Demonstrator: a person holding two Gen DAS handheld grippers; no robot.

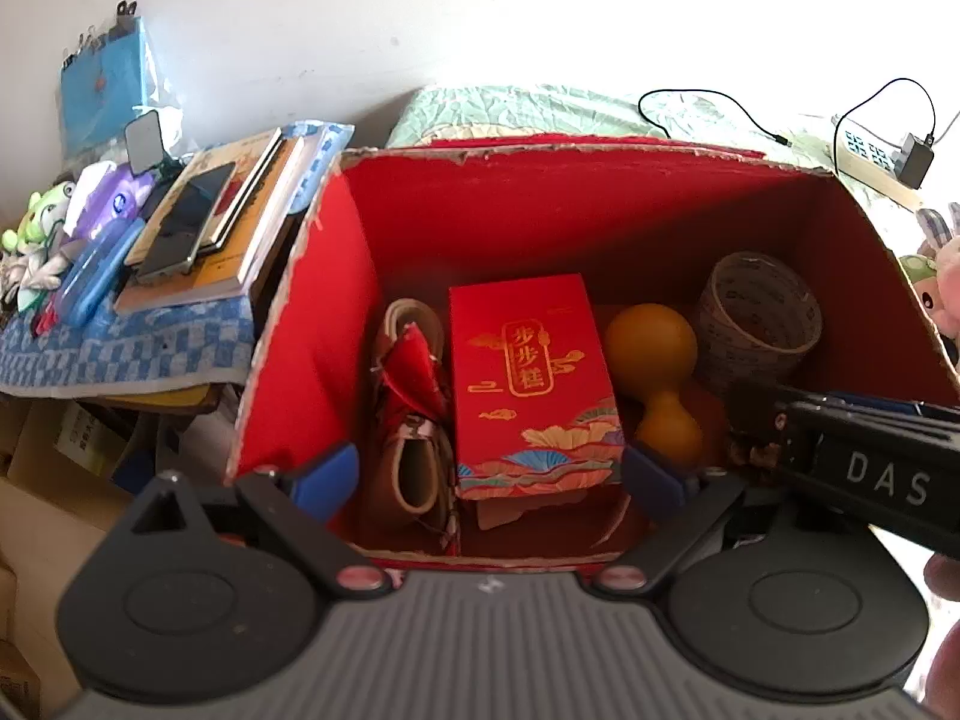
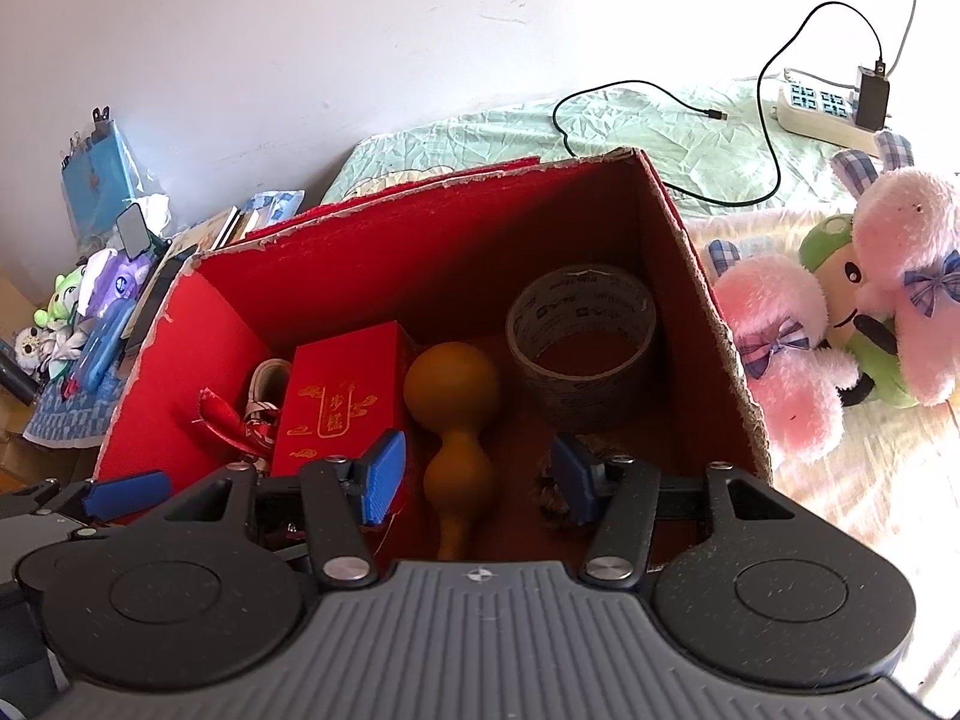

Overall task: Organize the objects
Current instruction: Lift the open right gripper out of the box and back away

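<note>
Red box (image 1: 600,192) sits open on the bed (image 2: 660,120), already holding a red carton (image 1: 531,378) upright mid-floor, gourd (image 1: 651,360) just right of it, tape roll (image 1: 759,315) in the far right corner, shoe (image 1: 414,456) at left. Packed side by side, likely to keep floor space free. Left gripper (image 1: 489,474) hovers over the near rim, fingers wide, empty. Right gripper (image 2: 474,474) is also above the near edge, fingers wide, nothing held, gourd below the gap. Plush toys (image 2: 840,312) lie outside to the right, probably next in. Books (image 1: 228,210) stacked left.
</note>
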